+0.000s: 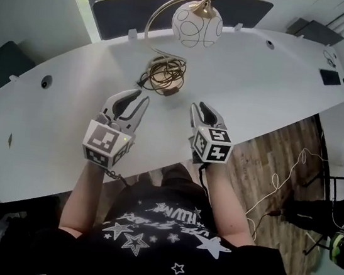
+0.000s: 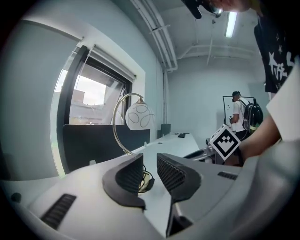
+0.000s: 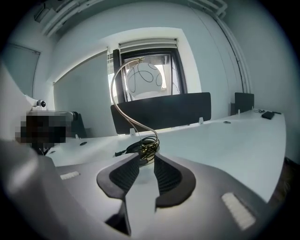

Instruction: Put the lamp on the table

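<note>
Lamp [image 1: 197,24] — just beyond left gripper [image 1: 135,97] — untouched.

Lamp [image 1: 197,24] shade glossy, perhaps glass; arm brass-toned metal; table [image 1: 260,95] smooth white, matt

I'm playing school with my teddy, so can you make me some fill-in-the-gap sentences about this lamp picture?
The lamp stands on the white ____.
A coiled ____ lies at the lamp's base.
The left gripper and right gripper each hold ____.
Missing words: table; cord; nothing.
</note>
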`<state>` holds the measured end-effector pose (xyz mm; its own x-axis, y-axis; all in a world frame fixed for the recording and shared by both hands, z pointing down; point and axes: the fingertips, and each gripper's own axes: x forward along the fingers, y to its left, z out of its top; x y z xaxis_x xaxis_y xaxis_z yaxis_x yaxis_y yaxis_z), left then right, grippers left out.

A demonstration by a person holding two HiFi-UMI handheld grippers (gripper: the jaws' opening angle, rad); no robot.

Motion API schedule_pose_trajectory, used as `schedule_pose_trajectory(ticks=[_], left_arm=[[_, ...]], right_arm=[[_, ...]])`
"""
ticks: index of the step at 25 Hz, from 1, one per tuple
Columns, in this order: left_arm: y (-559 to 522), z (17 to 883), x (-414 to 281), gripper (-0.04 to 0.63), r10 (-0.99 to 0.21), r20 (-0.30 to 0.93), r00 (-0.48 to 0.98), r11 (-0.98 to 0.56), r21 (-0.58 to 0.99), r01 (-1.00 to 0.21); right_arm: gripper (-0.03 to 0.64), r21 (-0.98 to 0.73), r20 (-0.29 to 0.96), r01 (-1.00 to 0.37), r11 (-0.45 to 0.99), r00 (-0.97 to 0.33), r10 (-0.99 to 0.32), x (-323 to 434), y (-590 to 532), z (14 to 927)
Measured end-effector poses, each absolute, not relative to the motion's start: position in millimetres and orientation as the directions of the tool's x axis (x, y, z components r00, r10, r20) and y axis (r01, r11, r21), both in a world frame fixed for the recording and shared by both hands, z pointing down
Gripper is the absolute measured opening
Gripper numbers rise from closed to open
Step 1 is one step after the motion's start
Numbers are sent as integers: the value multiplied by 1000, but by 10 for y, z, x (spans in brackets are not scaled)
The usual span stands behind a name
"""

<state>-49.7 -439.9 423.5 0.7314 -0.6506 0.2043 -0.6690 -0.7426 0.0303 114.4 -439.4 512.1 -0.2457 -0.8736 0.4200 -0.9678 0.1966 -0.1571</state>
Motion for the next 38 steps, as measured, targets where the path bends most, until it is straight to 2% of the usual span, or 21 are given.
schedule_pose_trajectory(ticks=[4,8,13,16,19,24,29,34,38], left_arm=[[-4078,4391,-557,84,-621,243,745,-759,51,-649],[-3846,4402,-688,84,-654,229,721,-731,55,-681],[-3604,4245,-729,84,-706,216,675,-688,18,-725],[-3398,4235,-678,84,-742,216,635,-645,27,-763],[-3021,4361,-471,84,-758,239,607,-618,37,-785],[-2341,4443,-200,84,-757,293,585,-611,4,-792],[-1821,4379,-144,84,-790,280,546,-573,-18,-819],[-1265,4441,-20,84,-802,277,529,-552,-5,-834],[-1000,4404,-136,84,-846,269,460,-475,10,-880]], right_arm=[[77,-159,424,-967,201,-251,-870,958,-4097,5155],[70,-97,404,-968,231,-251,-880,902,-3976,5041],[63,-103,359,-959,265,-284,-889,987,-3824,4815],[52,-129,344,-937,324,-349,-872,992,-3639,4742],[3,-150,331,-897,416,-442,-834,1039,-3256,4740],[2,-200,340,-866,459,-500,-796,1157,-2611,4899],[2,-198,310,-821,536,-571,-760,1215,-2093,4806],[2,-218,311,-802,557,-598,-739,1368,-1631,4891],[2,-233,302,-789,569,-615,-729,1405,-1404,4905]])
